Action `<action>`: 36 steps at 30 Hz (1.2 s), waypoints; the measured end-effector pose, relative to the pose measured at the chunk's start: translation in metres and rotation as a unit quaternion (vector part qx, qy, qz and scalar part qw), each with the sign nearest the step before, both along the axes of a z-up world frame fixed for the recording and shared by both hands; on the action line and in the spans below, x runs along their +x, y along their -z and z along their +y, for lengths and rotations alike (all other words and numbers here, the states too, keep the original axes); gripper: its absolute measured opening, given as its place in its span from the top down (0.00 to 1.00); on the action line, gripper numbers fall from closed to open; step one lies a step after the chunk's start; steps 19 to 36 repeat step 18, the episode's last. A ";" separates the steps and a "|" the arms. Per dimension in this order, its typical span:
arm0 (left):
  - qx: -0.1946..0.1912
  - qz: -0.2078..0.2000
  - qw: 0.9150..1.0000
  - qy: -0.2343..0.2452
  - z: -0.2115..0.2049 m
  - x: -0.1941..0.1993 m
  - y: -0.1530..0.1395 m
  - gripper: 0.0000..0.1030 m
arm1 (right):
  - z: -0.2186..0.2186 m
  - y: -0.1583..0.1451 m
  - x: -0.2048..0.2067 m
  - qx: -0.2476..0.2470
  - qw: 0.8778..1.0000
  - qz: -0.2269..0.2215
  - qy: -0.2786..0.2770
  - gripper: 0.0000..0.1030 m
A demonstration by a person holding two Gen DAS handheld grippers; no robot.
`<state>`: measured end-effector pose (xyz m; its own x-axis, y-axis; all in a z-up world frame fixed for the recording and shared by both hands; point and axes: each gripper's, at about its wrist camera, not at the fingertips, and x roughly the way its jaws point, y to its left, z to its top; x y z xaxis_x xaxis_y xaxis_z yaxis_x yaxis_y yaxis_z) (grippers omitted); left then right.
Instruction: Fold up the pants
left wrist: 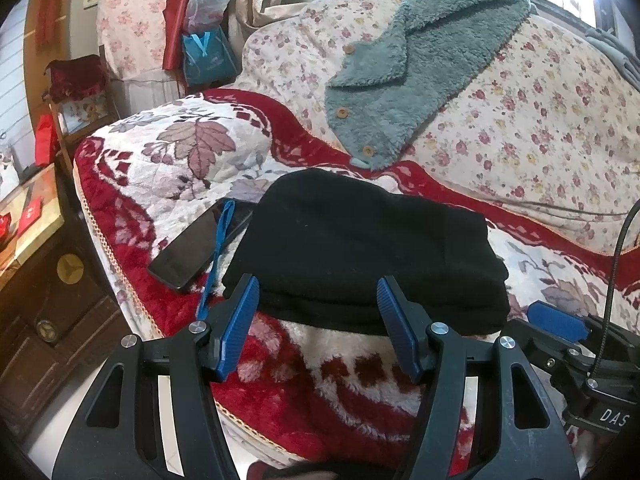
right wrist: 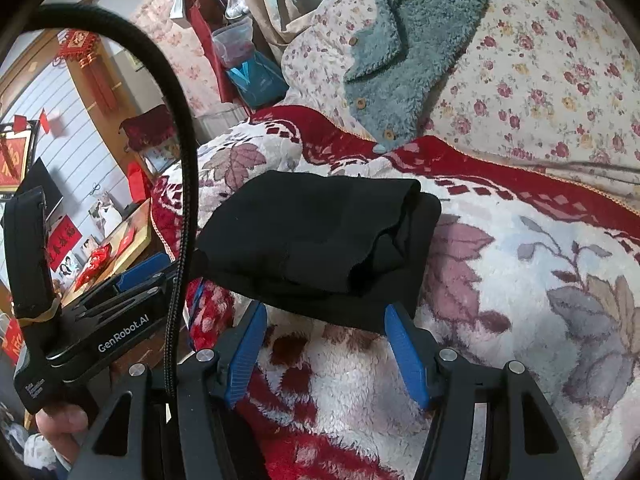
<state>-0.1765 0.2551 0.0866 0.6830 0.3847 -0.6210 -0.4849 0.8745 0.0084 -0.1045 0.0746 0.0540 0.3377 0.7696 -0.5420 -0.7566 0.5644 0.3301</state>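
1. Bare blanket (left wrist: 320, 364) lies open near both spread grippers, in front of the folded pants (left wrist: 360, 248).
2. A phone (left wrist: 200, 240) lies touching the pants' left edge.
3. A fleece jacket (left wrist: 404, 68) lies beyond.

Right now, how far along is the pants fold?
Looks nearly done: the black pants lie as a compact layered stack on the red floral blanket. Nothing is in hand; the left hand-held gripper and right hand-held gripper are open, short of the stack. Left: perhaps squaring the uneven right-side layers.
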 end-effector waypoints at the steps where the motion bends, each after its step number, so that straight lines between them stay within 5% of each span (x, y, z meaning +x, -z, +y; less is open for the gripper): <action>1: 0.003 0.000 1.000 0.000 -0.002 -0.001 -0.001 0.40 | 0.000 -0.001 0.000 0.000 1.000 -0.001 0.000 0.42; 36: 0.025 -0.017 0.999 0.028 -0.037 -0.007 -0.013 0.40 | -0.027 -0.009 -0.008 0.011 1.000 -0.012 0.011 0.42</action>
